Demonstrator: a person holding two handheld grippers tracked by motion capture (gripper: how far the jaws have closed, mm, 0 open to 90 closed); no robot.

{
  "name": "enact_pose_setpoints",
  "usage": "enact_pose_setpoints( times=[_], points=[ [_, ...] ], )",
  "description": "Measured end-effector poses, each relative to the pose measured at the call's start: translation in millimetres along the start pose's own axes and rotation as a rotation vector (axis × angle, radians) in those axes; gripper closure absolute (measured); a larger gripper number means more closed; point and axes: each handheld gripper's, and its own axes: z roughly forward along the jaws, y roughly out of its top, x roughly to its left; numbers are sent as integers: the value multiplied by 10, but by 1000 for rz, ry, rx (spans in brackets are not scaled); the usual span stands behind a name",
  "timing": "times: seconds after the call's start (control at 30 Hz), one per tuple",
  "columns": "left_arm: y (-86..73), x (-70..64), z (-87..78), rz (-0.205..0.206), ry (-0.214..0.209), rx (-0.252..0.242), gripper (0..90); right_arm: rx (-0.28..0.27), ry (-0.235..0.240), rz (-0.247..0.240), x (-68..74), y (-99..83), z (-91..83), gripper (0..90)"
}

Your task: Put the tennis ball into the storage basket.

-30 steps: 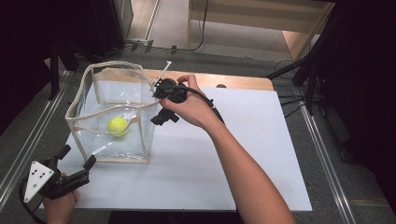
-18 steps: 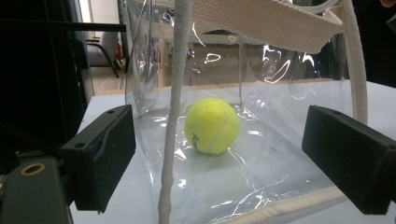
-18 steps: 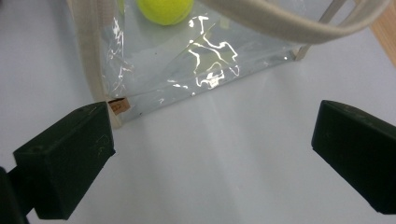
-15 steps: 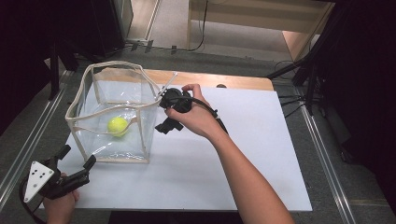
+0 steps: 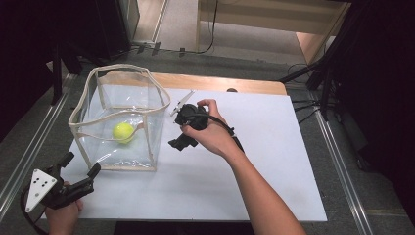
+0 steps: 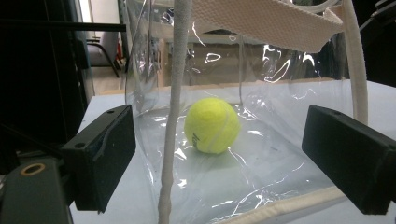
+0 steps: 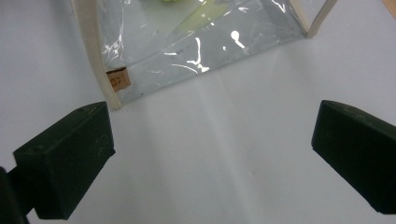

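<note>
A clear plastic bag (image 5: 147, 105) with cream trim stands open at the left of the white sheet. A yellow-green tennis ball (image 5: 123, 132) lies on its floor. My right gripper (image 5: 179, 130) is just right of the bag, held in a hand, open and empty. Its own view looks down on the sheet with the bag's (image 7: 187, 42) lower edge beyond the wide-apart jaws of the right gripper (image 7: 210, 158). My left gripper (image 5: 78, 169) rests at the near left corner, open and empty. Its view shows the left gripper (image 6: 233, 158) facing the ball (image 6: 212, 125) through the bag's wall (image 6: 280, 135).
The white sheet (image 5: 264, 166) covers the table, with bare room at right. A wooden strip (image 5: 220, 83) runs along its far edge. A small white strip (image 5: 182, 102) lies by the bag's far right corner. Metal rails (image 5: 29, 147) flank the table; dark stands are at right.
The right gripper has come away from the bag's rim, moving right and toward the near side. The left gripper, the bag and the ball stay put.
</note>
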Motion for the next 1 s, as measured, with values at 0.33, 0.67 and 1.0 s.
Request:
enact_pose_setpoints(
  times=[0.33,0.67,1.0],
  points=[
    [0,-3,1,-1,1,1,100,-42,-10,8,15,-194,13,0],
    [1,-4,1,0,2,2,100,-81,-16,29,44,-427,37,0],
    [1,-5,2,1,4,3,100,-126,-25,41,33,-665,28,0]
  ],
)
